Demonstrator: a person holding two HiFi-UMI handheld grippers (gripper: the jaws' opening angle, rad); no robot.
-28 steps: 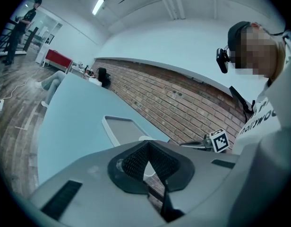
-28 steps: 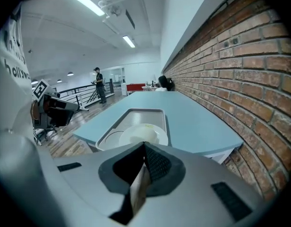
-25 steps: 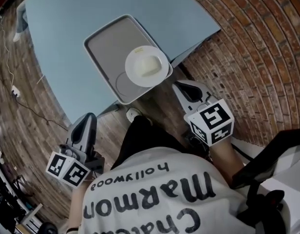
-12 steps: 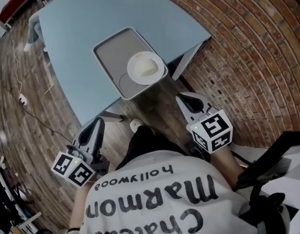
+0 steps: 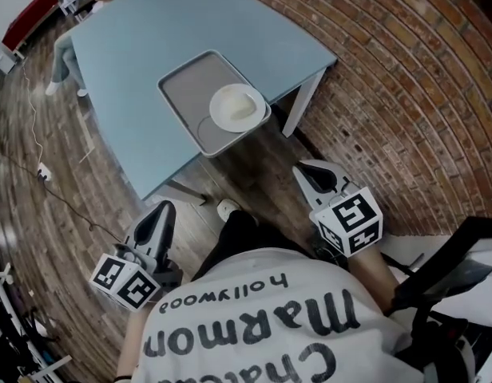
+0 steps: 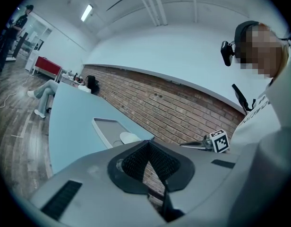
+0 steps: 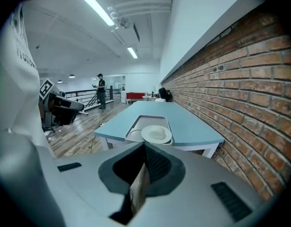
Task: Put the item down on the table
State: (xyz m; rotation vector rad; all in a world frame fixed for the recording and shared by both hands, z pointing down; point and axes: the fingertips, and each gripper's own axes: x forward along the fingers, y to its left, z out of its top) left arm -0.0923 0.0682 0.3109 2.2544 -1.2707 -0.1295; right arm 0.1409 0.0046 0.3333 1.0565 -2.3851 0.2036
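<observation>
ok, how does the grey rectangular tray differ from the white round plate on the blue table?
The grey rectangular tray is the larger and lies directly on the blue table; the white round plate sits in the tray's near right corner. The plate carries a pale lump; the tray carries the plate. Both lie flat.

Head view: the person's white shirt (image 5: 254,325) carries black lettering that reads upside down from this angle. A small line says "hollywood", a larger line says "Marmon" up to the fold of the cloth, and a third line begins "Cha", its other letters unclear. Cubes on the left gripper (image 5: 160,212) and right gripper (image 5: 311,170) show black-and-white square code patterns, not legible letters
</observation>
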